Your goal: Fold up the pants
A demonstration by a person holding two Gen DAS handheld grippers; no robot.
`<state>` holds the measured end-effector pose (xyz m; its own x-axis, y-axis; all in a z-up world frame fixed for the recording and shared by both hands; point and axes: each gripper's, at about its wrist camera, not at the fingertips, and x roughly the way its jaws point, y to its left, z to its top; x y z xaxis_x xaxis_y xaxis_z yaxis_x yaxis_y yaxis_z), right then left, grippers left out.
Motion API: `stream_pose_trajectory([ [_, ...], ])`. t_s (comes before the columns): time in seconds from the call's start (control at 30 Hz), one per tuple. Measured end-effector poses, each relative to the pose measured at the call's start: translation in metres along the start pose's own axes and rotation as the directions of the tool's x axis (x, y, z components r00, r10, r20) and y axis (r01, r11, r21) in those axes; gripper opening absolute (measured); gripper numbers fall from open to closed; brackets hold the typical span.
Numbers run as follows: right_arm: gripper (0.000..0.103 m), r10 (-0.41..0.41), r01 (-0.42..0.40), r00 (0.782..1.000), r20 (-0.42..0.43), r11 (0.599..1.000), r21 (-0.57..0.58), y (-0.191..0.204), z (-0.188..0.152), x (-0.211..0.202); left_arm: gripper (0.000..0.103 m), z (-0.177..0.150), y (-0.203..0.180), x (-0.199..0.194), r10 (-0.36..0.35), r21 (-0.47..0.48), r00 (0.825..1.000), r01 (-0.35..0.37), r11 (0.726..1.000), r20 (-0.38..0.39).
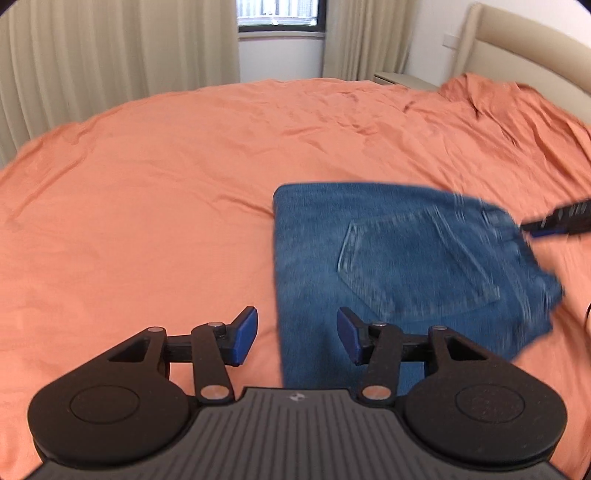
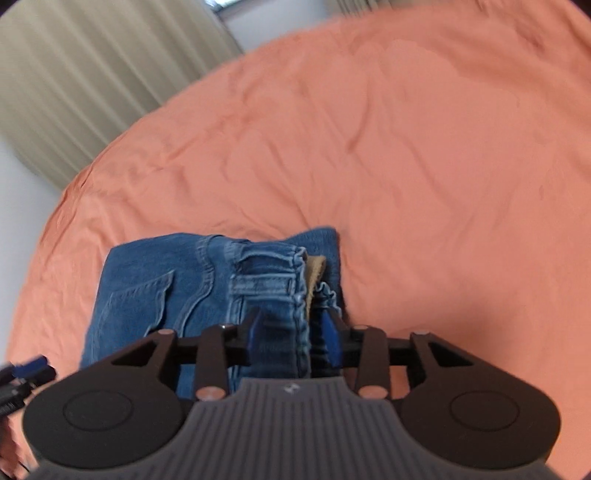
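Blue jeans (image 1: 399,266) lie folded on the orange bedsheet (image 1: 166,192), back pocket up. My left gripper (image 1: 297,338) is open and empty, just above the near left edge of the jeans. My right gripper (image 2: 291,332) is shut on the jeans' waistband (image 2: 273,284) and holds that end lifted; it shows at the right edge of the left wrist view (image 1: 532,229). The left gripper shows at the lower left of the right wrist view (image 2: 26,373).
The bed's orange sheet (image 2: 424,166) spreads wide around the jeans. Bunched orange cover (image 1: 491,96) lies by the beige headboard (image 1: 524,48) at the far right. Beige curtains (image 1: 110,48) and a window (image 1: 280,18) stand behind the bed.
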<state>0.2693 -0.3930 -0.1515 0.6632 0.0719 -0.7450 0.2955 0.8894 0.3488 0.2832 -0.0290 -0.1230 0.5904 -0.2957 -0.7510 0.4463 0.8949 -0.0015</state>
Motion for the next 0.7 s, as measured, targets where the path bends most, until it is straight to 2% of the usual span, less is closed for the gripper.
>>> stream_pose_trajectory([
  [0.13,0.04,0.083,-0.078,0.993,0.088,0.996,-0.051,0.018,-0.04,-0.032,0.062,-0.037,-0.01,-0.019,0.074,0.056,0.997,-0.072,0.996,-0.031],
  [0.3,0.04,0.05,-0.03,0.987,0.155,0.991,-0.132,0.038,-0.091,-0.037,0.062,-0.078,-0.016,-0.012,0.109,0.038,0.988,-0.105,0.994,-0.111],
  [0.4,0.039,0.02,0.001,0.988,0.156,0.991,-0.132,0.037,-0.105,-0.025,0.057,-0.087,-0.009,-0.006,0.07,-0.037,0.993,-0.074,0.997,-0.098],
  [0.5,0.039,0.024,-0.007,0.985,0.169,0.995,-0.102,0.031,-0.112,-0.022,0.046,-0.091,0.0,0.0,-0.001,-0.145,0.996,-0.012,0.989,-0.092],
  [0.6,0.039,0.028,-0.013,0.983,0.179,0.996,-0.085,0.027,-0.112,-0.013,0.041,-0.091,-0.001,0.006,0.02,-0.164,0.997,-0.032,0.986,-0.077],
  [0.7,0.04,0.02,-0.004,0.986,0.164,0.995,-0.097,0.027,-0.112,-0.007,0.032,-0.087,-0.009,0.015,0.032,-0.129,0.995,-0.044,0.991,-0.091],
])
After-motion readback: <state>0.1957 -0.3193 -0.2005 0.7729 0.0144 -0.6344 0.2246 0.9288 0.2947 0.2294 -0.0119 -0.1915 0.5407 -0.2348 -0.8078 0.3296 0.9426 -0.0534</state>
